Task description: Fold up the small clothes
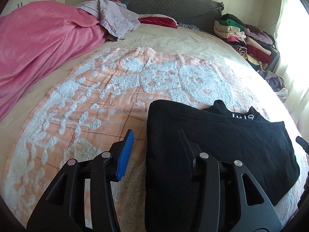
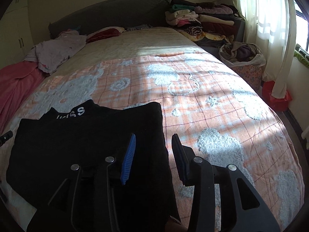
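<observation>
A black garment (image 1: 222,145) with white lettering lies partly folded on the orange and white blanket (image 1: 96,100). My left gripper (image 1: 156,135) is open and hovers over the garment's left edge, with one finger on each side of that edge. In the right wrist view the same black garment (image 2: 87,139) lies at the lower left. My right gripper (image 2: 154,141) is open and straddles the garment's right edge. Neither gripper holds anything.
A pink blanket (image 1: 38,44) and a grey crumpled cloth (image 1: 115,17) lie at the bed's left. Stacked folded clothes (image 2: 202,21) sit by the headboard's right. A basket of laundry (image 2: 243,61) and a red bag (image 2: 276,96) stand beside the bed under the curtained window.
</observation>
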A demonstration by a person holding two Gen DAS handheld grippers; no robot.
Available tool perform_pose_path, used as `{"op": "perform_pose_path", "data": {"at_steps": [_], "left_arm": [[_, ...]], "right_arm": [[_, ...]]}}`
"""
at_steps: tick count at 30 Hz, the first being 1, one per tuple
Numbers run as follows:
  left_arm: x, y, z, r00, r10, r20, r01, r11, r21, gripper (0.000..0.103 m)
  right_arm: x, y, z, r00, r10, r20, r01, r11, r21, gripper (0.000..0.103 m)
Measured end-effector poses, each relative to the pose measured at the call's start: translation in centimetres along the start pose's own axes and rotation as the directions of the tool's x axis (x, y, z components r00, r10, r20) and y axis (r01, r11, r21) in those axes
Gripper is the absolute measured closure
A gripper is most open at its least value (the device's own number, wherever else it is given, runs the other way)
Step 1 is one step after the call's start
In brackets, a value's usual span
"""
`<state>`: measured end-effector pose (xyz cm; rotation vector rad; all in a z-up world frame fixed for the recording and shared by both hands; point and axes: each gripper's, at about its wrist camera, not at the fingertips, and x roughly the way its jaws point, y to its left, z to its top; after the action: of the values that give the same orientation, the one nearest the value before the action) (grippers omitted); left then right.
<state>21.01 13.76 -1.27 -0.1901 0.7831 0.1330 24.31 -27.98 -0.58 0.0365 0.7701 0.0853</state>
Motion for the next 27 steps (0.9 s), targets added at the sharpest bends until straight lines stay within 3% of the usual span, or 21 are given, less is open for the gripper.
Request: {"op": "perform_pose_path", "data": {"at_steps": [14,27], "left_arm": [[-2.6,-2.5,-1.5,0.999,-0.033,-0.008,0.033,0.999,0.027,0.065],[-3.8,-3.8,-4.4,0.999,-0.032,-0.037,0.036,0.995,0.092,0.065]], "right_arm": [[-3.9,3.7,-2.0,0.997,0.077,0.018,-0.075,0.993,-0.088,0.056],[-5.2,5.2,-3.8,0.997,0.065,0.031,-0.06,0.989,-0.136,0.049]]}}
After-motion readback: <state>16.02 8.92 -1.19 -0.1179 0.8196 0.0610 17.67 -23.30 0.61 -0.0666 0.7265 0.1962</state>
